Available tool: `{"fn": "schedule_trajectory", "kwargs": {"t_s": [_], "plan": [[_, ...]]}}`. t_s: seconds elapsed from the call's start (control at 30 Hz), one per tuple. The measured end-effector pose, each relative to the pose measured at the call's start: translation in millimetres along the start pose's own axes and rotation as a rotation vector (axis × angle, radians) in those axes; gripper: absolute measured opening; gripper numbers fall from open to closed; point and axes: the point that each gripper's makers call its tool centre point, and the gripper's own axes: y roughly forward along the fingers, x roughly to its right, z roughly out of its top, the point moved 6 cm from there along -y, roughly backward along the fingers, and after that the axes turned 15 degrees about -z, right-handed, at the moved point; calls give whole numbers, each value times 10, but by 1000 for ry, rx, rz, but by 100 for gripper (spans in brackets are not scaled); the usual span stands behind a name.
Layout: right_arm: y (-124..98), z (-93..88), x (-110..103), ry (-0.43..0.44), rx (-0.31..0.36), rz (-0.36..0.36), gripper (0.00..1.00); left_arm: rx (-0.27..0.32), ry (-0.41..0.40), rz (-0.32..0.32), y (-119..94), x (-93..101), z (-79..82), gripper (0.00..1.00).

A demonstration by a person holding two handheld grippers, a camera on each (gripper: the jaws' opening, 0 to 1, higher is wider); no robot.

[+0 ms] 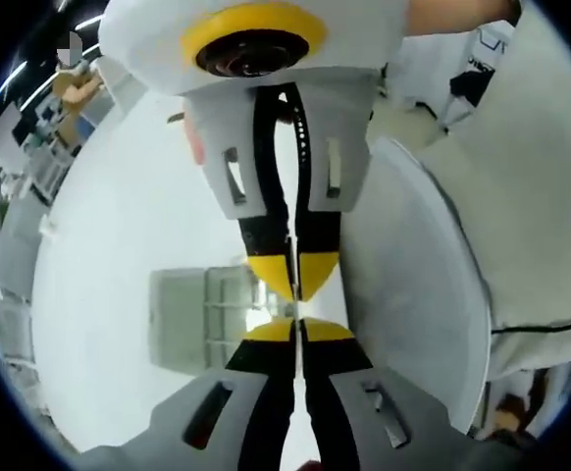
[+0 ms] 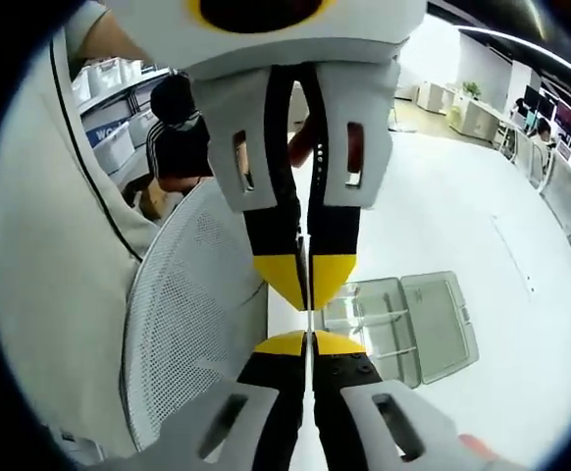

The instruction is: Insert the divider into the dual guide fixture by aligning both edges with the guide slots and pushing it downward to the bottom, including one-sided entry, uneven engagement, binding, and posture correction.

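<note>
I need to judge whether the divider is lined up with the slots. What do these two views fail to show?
- Divider: edge-on, a thin line between both grippers' tips; its width and tilt are unreadable.
- Fixture: partly hidden behind the right gripper and the left gripper; slots too small.
- In the left gripper view, the fixture is washed out, so divider entry cannot be told.

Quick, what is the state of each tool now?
Left tool: shut on thin pale divider sheet.
Right tool: shut on the same sheet.
</note>
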Motion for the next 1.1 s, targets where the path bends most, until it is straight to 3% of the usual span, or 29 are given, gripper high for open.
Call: {"fn": "schedule_trajectory", "kwargs": {"t_s": [0.2, 0.6, 0.77, 0.8, 1.1], "plan": [[2, 8, -3, -24, -8, -2, 0, -22, 16, -1, 7, -3, 3, 0], [18, -5, -14, -7, 5, -5, 0, 6, -55, -18, 11, -26, -56, 0], [34, -80, 5, 18, -17, -19, 2, 18, -114, -5, -41, -63, -147, 0], [33, -99, 15, 30, -15, -25, 4, 29, -152, -8, -56, -66, -173, 0], [-4, -190, 38, 104, 14, -55, 6, 50, -235, 10, -169, -149, -403, 0]]}}
